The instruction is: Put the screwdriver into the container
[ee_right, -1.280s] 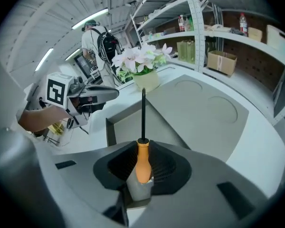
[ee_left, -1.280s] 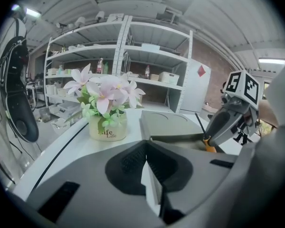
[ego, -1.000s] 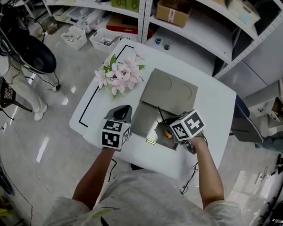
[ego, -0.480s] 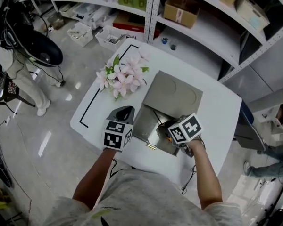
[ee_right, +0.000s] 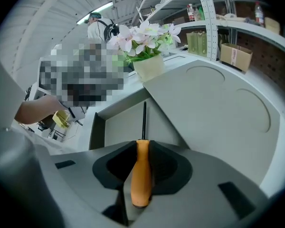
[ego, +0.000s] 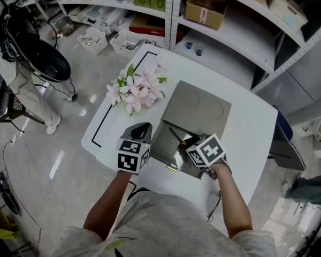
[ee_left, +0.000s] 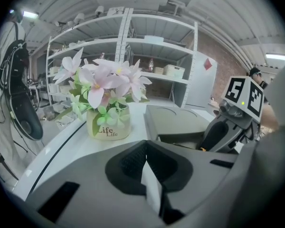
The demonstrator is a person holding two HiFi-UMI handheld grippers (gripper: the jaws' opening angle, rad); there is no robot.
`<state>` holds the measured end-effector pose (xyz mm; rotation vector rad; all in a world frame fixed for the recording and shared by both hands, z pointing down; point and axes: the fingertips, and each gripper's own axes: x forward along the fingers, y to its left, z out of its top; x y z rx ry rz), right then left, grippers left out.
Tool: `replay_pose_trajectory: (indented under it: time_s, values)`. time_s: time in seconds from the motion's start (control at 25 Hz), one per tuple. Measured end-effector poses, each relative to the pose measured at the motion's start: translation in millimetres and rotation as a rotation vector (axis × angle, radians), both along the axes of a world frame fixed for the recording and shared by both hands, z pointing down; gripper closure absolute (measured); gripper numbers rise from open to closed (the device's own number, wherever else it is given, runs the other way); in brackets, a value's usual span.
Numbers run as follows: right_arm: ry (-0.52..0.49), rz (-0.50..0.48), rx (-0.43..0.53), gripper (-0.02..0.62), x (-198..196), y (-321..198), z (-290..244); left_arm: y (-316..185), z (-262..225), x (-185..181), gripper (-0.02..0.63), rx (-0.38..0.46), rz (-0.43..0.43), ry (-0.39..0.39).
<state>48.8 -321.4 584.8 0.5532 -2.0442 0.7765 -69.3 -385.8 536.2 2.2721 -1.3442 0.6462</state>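
Observation:
A screwdriver with an orange handle (ee_right: 141, 172) and a thin black shaft (ee_right: 144, 120) is clamped in my right gripper (ee_right: 142, 148), which is shut on the handle. Its shaft points into the open grey container (ee_right: 126, 125), whose lid (ee_right: 223, 103) lies folded back beyond it. In the head view the right gripper (ego: 192, 144) hovers over the container (ego: 168, 143) at its near right, and the black shaft (ego: 176, 134) shows above the box. My left gripper (ego: 140, 129) is shut and holds nothing, just left of the container; in the left gripper view its jaws (ee_left: 146, 175) meet.
A pot of pink flowers (ego: 135, 87) stands on the white table (ego: 246, 122) to the container's far left. Black tape (ego: 99, 125) marks the table's left edge. Metal shelves (ego: 214, 20) with boxes rise beyond the table. A person (ego: 18, 84) stands at far left.
My right gripper with the screwdriver has shifted a little left and nearer, staying over the container. The left gripper has hardly moved.

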Motion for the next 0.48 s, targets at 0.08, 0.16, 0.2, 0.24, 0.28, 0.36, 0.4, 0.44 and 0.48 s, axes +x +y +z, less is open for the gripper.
replay_pose_trajectory:
  time_s: [0.08,0.16,0.2,0.24,0.28,0.36,0.4,0.44,0.48]
  values:
    - [0.006,0.001,0.019,0.5,-1,-2,2,0,-1,0,0.601,0.003,0.005,-0.004]
    - [0.008,0.002,0.023,0.5,-3,-2,4,0,-1,-1,0.601,0.001,0.006,-0.006]
    - [0.007,0.004,0.023,0.5,-4,-2,5,0,0,-1,0.6,0.0,0.005,-0.005]
    - [0.008,0.007,0.024,0.5,-4,-2,5,1,-1,-1,0.6,0.0,0.006,-0.003]
    - [0.009,0.011,0.028,0.5,-3,-2,5,1,-2,-1,0.6,0.002,0.008,-0.002]
    - [0.012,0.022,0.046,0.5,-1,-4,2,1,-6,-2,0.6,0.011,0.015,0.0]
    - [0.007,0.031,0.058,0.5,0,-6,-1,0,-8,-2,0.6,0.016,0.019,0.002]
    - [-0.002,0.046,0.069,0.5,1,-8,-5,0,-11,-3,0.6,0.021,0.023,0.004]
    - [-0.011,0.064,0.078,0.5,2,-9,-8,-1,-14,-3,0.6,0.025,0.028,0.006]
